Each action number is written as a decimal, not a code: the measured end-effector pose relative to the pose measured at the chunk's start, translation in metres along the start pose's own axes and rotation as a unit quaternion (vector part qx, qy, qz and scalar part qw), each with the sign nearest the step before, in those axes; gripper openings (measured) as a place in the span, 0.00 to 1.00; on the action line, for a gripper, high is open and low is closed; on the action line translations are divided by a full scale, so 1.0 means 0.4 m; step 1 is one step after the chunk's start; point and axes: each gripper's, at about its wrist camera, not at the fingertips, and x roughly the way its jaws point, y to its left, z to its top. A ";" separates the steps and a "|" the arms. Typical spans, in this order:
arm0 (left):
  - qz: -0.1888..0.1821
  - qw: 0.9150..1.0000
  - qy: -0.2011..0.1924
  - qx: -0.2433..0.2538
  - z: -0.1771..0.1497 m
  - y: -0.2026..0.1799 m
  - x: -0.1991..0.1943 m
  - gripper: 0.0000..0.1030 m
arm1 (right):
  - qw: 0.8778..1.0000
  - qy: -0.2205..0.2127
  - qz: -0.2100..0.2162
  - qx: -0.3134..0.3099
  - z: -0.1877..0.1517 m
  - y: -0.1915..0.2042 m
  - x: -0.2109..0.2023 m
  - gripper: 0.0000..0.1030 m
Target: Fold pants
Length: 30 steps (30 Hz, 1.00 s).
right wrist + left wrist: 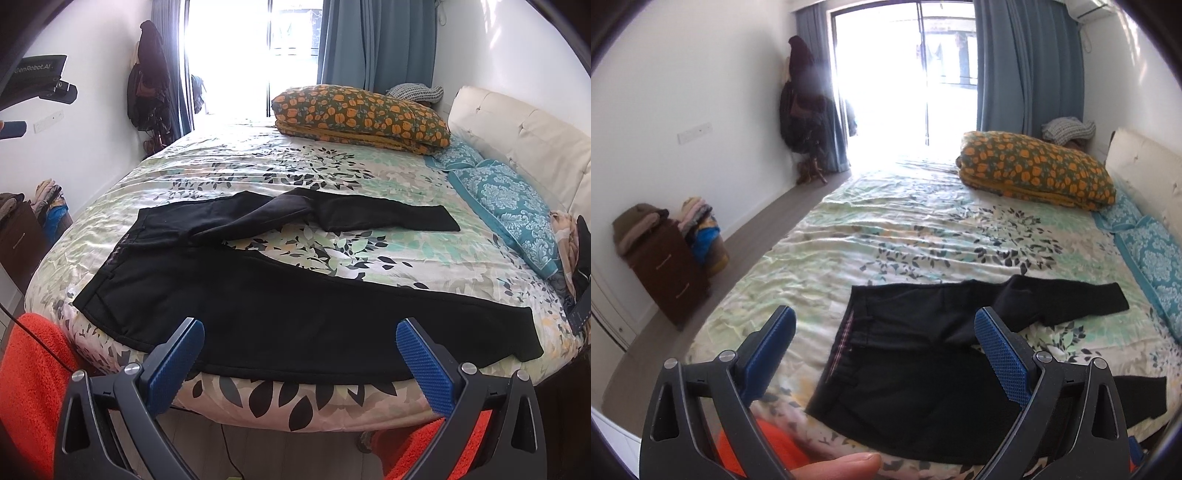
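So far nothing has been folded: the black pants (258, 295) lie spread on the bed (369, 177), waistband toward the left edge and the two legs splayed apart toward the pillow end. The near leg runs flat along the bed's near edge, its cuff reaching toward the near right corner, while the far leg (332, 214) lies farther in and is rumpled, with a twist or fold of cloth near its middle. Both tools are empty. The left gripper (882, 339) hovers over the waistband region with its blue pads spread wide, touching nothing as far as the view shows; the right gripper (299, 350) hangs just off the near edge, also spread wide, with the near leg lying between and beyond its tips. By my judgement the step in hand is the approach before the first fold, bringing one leg onto the other. That calls for one tool to pinch at the waistband and the other at a cuff or leg seam, lifting together so the cloth stays taut. The far leg's twist likely needs smoothing first, or the fold will trap a lump.
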 end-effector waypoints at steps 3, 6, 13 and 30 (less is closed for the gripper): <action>0.007 1.000 -0.005 -0.025 0.011 0.050 -0.004 0.95 | 1.000 0.001 0.000 -0.003 -0.002 0.006 0.001 1.00; 0.012 0.999 -0.009 -0.044 0.020 0.087 -0.011 0.95 | 1.000 0.004 0.002 -0.003 -0.006 0.008 0.005 1.00; 0.027 0.998 -0.019 -0.054 0.027 0.121 -0.022 0.95 | 1.000 0.003 0.007 -0.013 -0.004 0.027 0.005 1.00; -0.029 0.992 0.124 -0.016 -0.130 0.043 0.187 0.96 | 0.995 0.029 0.060 0.073 -0.026 -0.086 0.087 1.00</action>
